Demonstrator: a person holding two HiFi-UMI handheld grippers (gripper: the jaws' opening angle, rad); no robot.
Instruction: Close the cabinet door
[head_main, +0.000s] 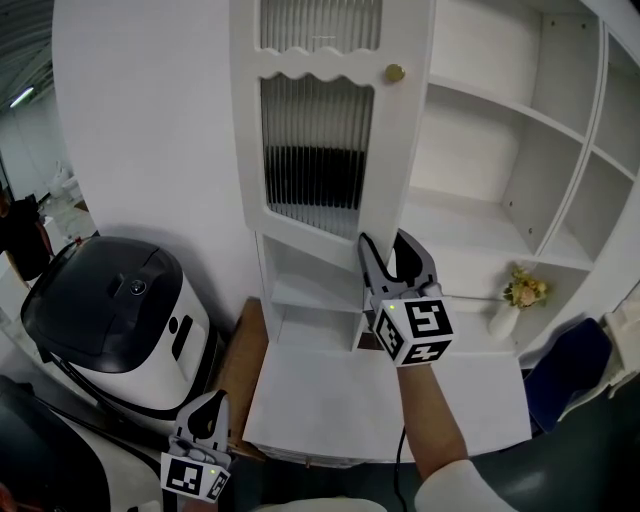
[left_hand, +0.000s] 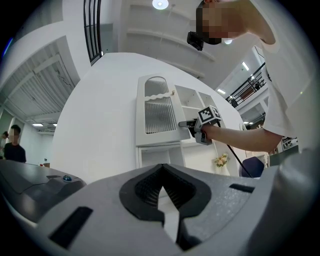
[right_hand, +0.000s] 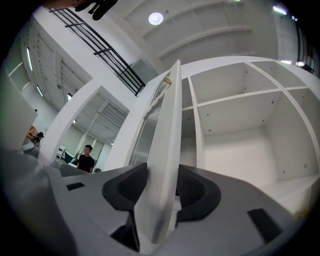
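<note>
The white cabinet door (head_main: 320, 120), with ribbed glass and a brass knob (head_main: 395, 72), stands open in front of the shelves. My right gripper (head_main: 397, 255) is at the door's lower free corner, one finger on each side of the edge. In the right gripper view the door's edge (right_hand: 167, 150) runs up between the dark pads, with a thin dark gap at the right pad; the jaws stand open around it. My left gripper (head_main: 207, 408) hangs low at the left, away from the cabinet, with its fingers together and nothing in them. The left gripper view shows the door (left_hand: 157, 115) and the right gripper (left_hand: 186, 123) from afar.
Open white shelves (head_main: 500, 150) fill the right side. A small vase of flowers (head_main: 520, 295) stands on a lower shelf. A black-and-white machine (head_main: 110, 300) sits left of the cabinet. A white ledge (head_main: 330, 400) juts out below. A person (right_hand: 86, 159) stands far off.
</note>
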